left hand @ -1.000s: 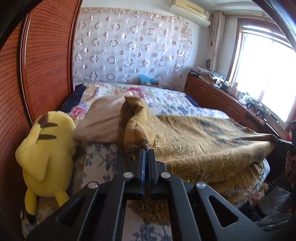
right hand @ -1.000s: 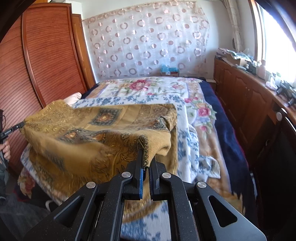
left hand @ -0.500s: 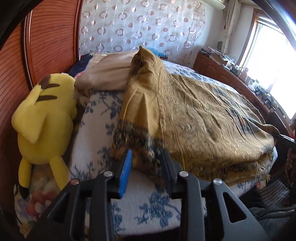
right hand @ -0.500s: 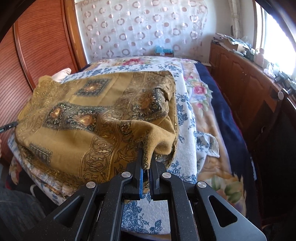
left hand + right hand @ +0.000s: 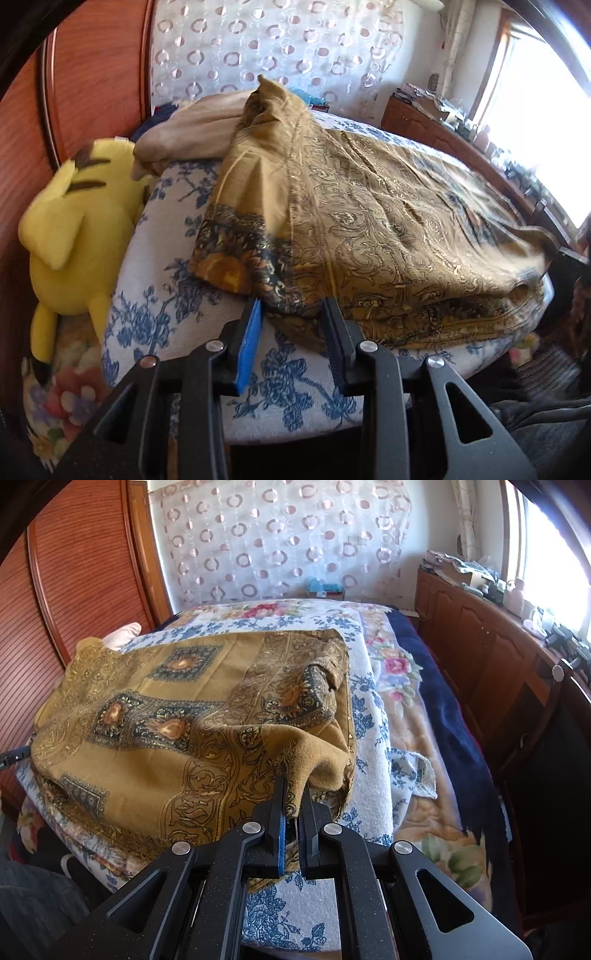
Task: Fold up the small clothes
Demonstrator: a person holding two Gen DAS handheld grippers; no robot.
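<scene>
Left wrist view shows the left gripper (image 5: 291,308), clamped a second ago, now closing loosely around the gold scarf's (image 5: 369,221) corner while the right gripper (image 5: 293,794) stays pinched on its edge.

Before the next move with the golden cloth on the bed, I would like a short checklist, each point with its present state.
1. Right gripper holds its corner of the golden cloth: ok, jaws shut on the fabric.
2. Left gripper has let go: ok for now, the pads do not press, but the jaws are closing with the cloth edge between them.
3. Cloth lies on the blue-flowered bedcover: ok.
4. Folded edges aligned: not ok, the corner near the right gripper is bunched.
5. Yellow plush toy apart from the cloth: ok.
6. Beige pillow free of the cloth: cannot tell, the cloth peak stands against it.
</scene>
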